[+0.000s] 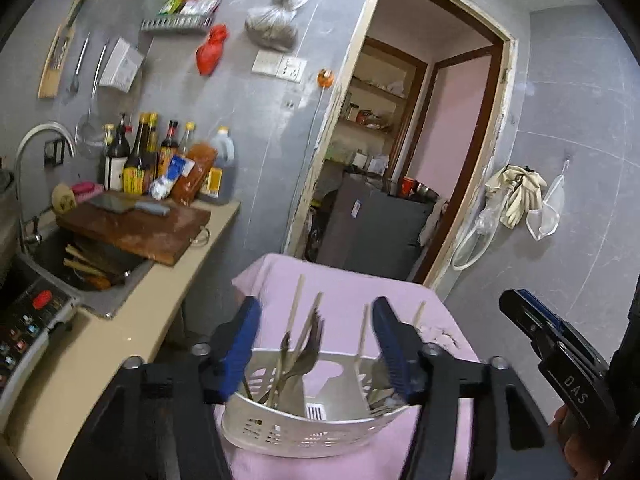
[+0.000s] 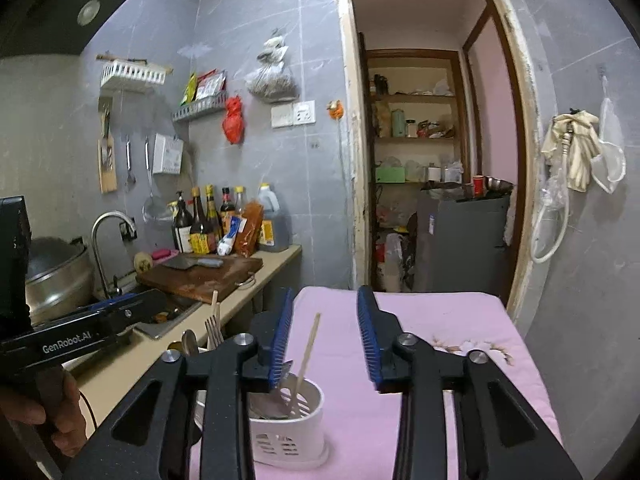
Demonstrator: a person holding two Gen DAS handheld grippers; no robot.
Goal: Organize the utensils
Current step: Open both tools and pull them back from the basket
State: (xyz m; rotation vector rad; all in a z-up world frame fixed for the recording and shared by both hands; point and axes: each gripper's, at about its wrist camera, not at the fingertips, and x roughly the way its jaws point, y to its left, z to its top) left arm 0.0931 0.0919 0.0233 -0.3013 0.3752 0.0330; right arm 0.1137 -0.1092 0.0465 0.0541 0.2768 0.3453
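A white slotted utensil caddy (image 1: 304, 428) stands on a table under a pink cloth (image 1: 352, 284). Its left compartment holds forks and chopsticks (image 1: 304, 344). Its right compartment holds a chopstick and metal utensils (image 1: 374, 394). My left gripper (image 1: 316, 308) hovers open just above and in front of the caddy, with nothing between its pads. At the right edge, my right gripper (image 1: 514, 298) shows side-on. In the right wrist view, my right gripper (image 2: 326, 292) is open over the caddy (image 2: 288, 436), where a chopstick (image 2: 309, 354) leans. A fork (image 2: 214, 332) pokes up left of it. The left gripper (image 2: 148, 300) is at left.
A beige counter (image 1: 132, 328) runs along the left, with a sink (image 1: 92, 268) full of dishes, a faucet (image 1: 40, 136), a wooden cutting board (image 1: 140, 232) bearing a cleaver, and sauce bottles (image 1: 160, 156). An open doorway (image 1: 420, 140) with a grey cabinet (image 1: 372, 228) lies beyond the table.
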